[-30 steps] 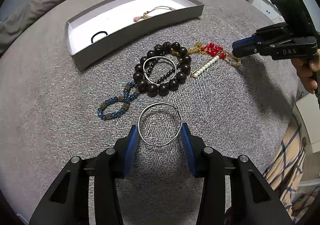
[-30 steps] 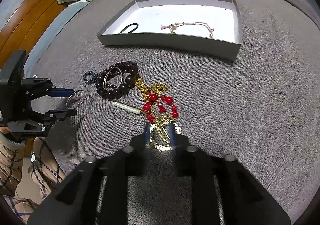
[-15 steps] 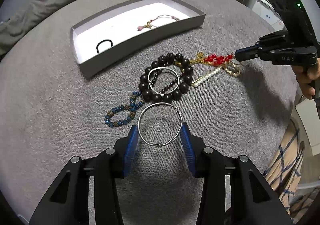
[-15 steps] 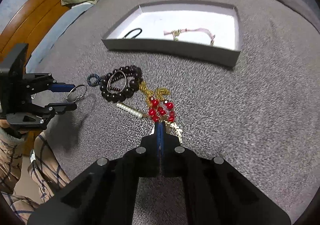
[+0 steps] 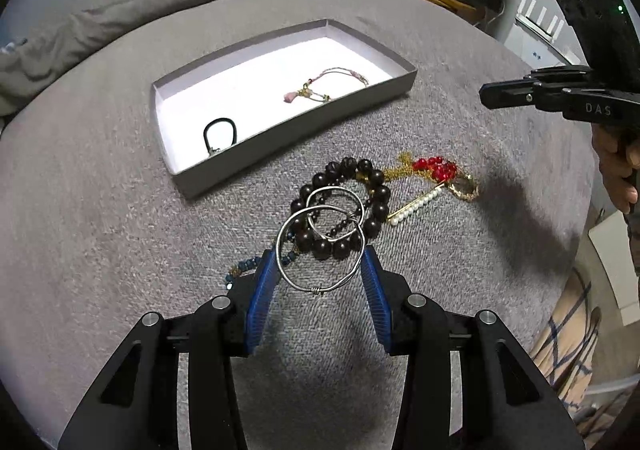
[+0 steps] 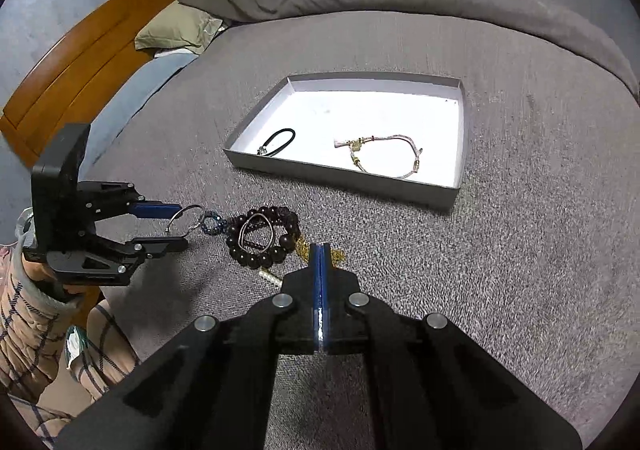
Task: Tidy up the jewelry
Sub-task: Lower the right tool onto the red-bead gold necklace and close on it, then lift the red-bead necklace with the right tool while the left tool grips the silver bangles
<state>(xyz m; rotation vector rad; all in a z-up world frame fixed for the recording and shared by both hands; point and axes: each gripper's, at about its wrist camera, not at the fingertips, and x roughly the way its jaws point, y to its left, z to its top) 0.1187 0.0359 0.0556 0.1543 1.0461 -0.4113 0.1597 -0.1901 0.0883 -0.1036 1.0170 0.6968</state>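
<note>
Two claws are in your hands. Your left claw (image 5: pixel 322 276) sits low in the middle of the left wrist view, and its blue pads (image 5: pixel 262 286) pinch a thin silver wire ring (image 5: pixel 320 250) from both sides. The ring sits right between the pads, with its twisted knot nearest the camera. In the right wrist view you see that same claw (image 6: pixel 176 224) at the left edge, with the ring (image 6: pixel 182 220) held off the gray blanket (image 6: pixel 500 250).

Your right claw (image 6: pixel 321 254) is in the lower middle of the right wrist view. Its two blue pads are pressed flat together. You cannot tell if anything is caught between them. Its tip is over the gold chain (image 6: pixel 304 248), and the tip hides the red beads. From the left wrist view that claw (image 5: pixel 486 96) is at the upper right, up above the blanket.

Just past the ring, in the middle of the left wrist view, lies a pile: a dark bead bracelet (image 5: pixel 344 206) with a silver bangle (image 5: pixel 336 210) on top, a blue bead bracelet (image 5: pixel 244 268) peeking out beside the left pad, a pearl pin (image 5: pixel 416 206), red beads (image 5: pixel 436 168) and a gold chain (image 5: pixel 404 170).

Farther back, upper middle, is the gray box (image 5: pixel 224 178) with a white floor. Inside it lie a black loop (image 5: pixel 220 134) and a pink cord bracelet (image 5: pixel 320 88), well apart from each other.
</note>
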